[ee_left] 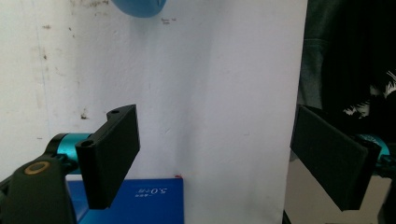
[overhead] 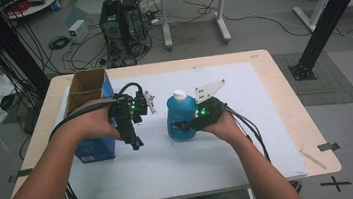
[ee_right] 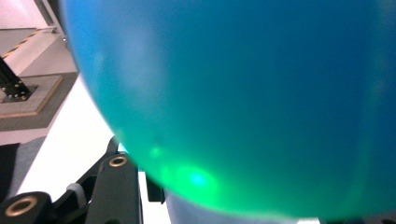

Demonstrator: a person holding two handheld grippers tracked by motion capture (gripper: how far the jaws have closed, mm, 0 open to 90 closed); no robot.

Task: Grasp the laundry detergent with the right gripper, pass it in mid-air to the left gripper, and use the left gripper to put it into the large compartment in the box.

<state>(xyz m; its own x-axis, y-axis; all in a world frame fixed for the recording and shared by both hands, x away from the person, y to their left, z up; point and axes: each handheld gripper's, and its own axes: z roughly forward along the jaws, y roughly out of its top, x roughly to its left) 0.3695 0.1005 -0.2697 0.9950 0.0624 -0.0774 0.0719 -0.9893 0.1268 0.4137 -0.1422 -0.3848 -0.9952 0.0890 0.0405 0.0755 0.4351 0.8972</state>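
From the high view, a translucent blue plastic bottle with a white cap (overhead: 182,117) stands upright near the middle of the white mat (overhead: 249,136) that covers the light wooden table (overhead: 291,111). The right gripper (overhead: 183,126) comes at it from the right, its jaws clamped on the bottle's lower body. The left gripper (overhead: 136,143) hangs just left of the bottle, pointing down at the mat, next to an open-topped blue cardboard box (overhead: 92,120) at the mat's left edge. In the left gripper view, its two black jaws stand wide apart with nothing between them, above bare white mat; the blue box's edge (ee_left: 140,200) lies at the bottom and a bit of the bottle (ee_left: 139,7) at the top. In the right gripper view, the bottle's blue wall (ee_right: 243,93) sits pressed right up against the camera, with one black jaw beside it at lower left.
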